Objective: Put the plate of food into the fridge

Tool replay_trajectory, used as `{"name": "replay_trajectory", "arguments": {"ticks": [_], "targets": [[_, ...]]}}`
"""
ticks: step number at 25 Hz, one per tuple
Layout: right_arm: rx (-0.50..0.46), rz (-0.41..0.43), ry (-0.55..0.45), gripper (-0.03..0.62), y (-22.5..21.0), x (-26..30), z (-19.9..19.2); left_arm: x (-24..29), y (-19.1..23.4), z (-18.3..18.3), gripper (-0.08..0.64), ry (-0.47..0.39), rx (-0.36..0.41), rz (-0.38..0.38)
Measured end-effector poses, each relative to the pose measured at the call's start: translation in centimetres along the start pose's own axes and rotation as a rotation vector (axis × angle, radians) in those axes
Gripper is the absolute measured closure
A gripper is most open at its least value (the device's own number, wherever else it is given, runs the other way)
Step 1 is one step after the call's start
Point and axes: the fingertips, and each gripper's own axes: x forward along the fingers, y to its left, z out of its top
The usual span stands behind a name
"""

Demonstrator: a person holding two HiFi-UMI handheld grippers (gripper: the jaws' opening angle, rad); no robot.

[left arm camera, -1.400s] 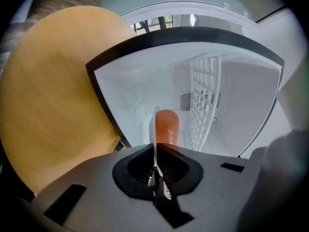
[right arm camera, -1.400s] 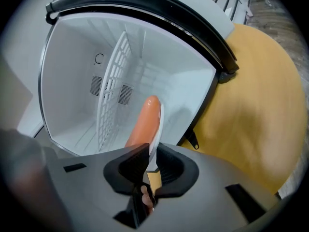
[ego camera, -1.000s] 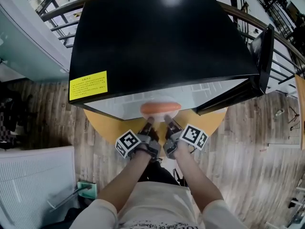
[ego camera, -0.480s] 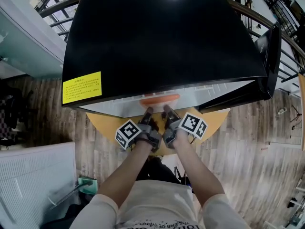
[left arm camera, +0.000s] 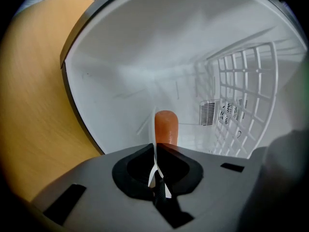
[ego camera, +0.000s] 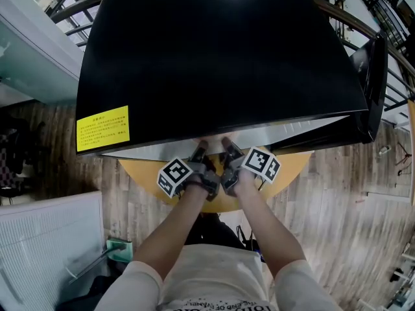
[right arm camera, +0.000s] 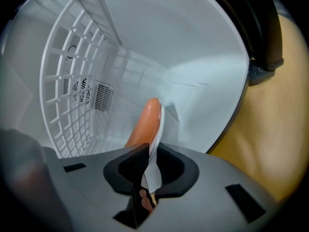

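The white plate [left arm camera: 155, 154] shows edge-on between the jaws in both gripper views, with an orange sausage [left arm camera: 165, 126] on it. My left gripper [left arm camera: 155, 151] is shut on one side of the plate's rim. My right gripper [right arm camera: 149, 153] is shut on the other side of the plate [right arm camera: 157, 138], next to the sausage [right arm camera: 144, 125]. Both reach into the white inside of the black fridge [ego camera: 214, 57]. In the head view the left gripper [ego camera: 198, 154] and right gripper [ego camera: 227, 149] sit at the fridge opening, and the fridge top hides the plate.
The fridge stands on a round wooden table [ego camera: 142, 173], its door [ego camera: 373, 89] swung open to the right. A white wire rack [right arm camera: 67, 81] and a vent fill the fridge's back. A yellow label [ego camera: 102, 128] marks the fridge top. A white panel [ego camera: 45, 251] stands lower left.
Both grippers have carried the plate forward into the fridge. The plate and sausage, seen in front of the opening before, are now hidden under the fridge top in the head view.
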Motion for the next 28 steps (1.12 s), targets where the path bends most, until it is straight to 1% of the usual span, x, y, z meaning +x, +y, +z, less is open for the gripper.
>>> {"name": "replay_trajectory", "arguments": {"ticks": [8, 18, 25, 28], "targets": [[0.006, -0.01, 0.007, 0.526, -0.6, 0.7, 0.2, 0.7, 0.5, 0.3, 0.528, -0.003, 0.015, 0.019], [-0.014, -0.013, 0.013, 0.525, -0.9, 1.2, 0.2, 1.1, 1.0, 0.5, 0.528, -0.008, 0.012, 0.033], [-0.074, -0.035, 0.021, 0.517, -1.3, 1.4, 0.2, 1.3, 1.6, 0.3, 0.528, 0.002, 0.007, 0.052], [-0.102, -0.04, 0.023, 0.515, -1.2, 1.4, 0.3, 1.3, 1.5, 0.4, 0.525, 0.005, 0.018, 0.059]]}}
